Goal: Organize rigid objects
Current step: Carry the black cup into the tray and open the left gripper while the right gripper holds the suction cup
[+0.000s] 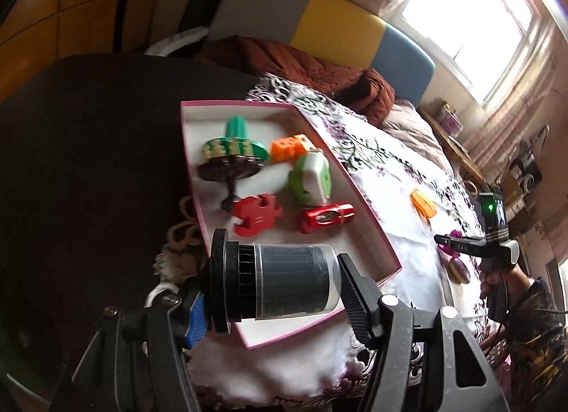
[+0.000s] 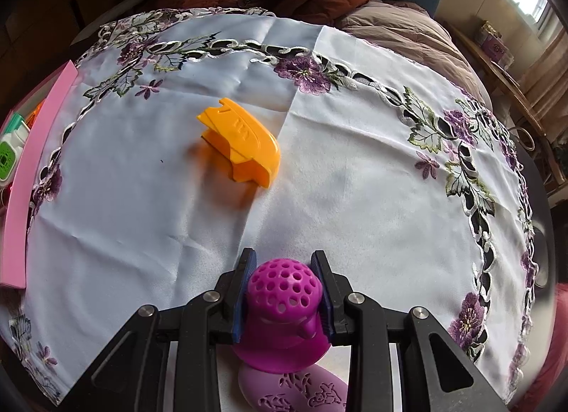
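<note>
Your left gripper (image 1: 280,287) jaws pinch the black canister (image 1: 277,286) end to end, long axis crosswise, directly above the pink box (image 1: 355,195) near corner. Right gripper (image 2: 284,291) jaws pinch the magenta perforated piece (image 2: 282,305); box lies far left of them.

The left gripper (image 1: 282,284) fills the bottom of the left wrist view, its jaws spread wide and pressed against both ends of a black cylinder (image 1: 284,282) lying crosswise. The right gripper (image 2: 284,287) sits at bottom centre of its own view, jaws closed narrowly on a perforated magenta dome (image 2: 284,300). At the left view's right edge, the right hand (image 1: 497,278) grips that tool's handle.
</note>
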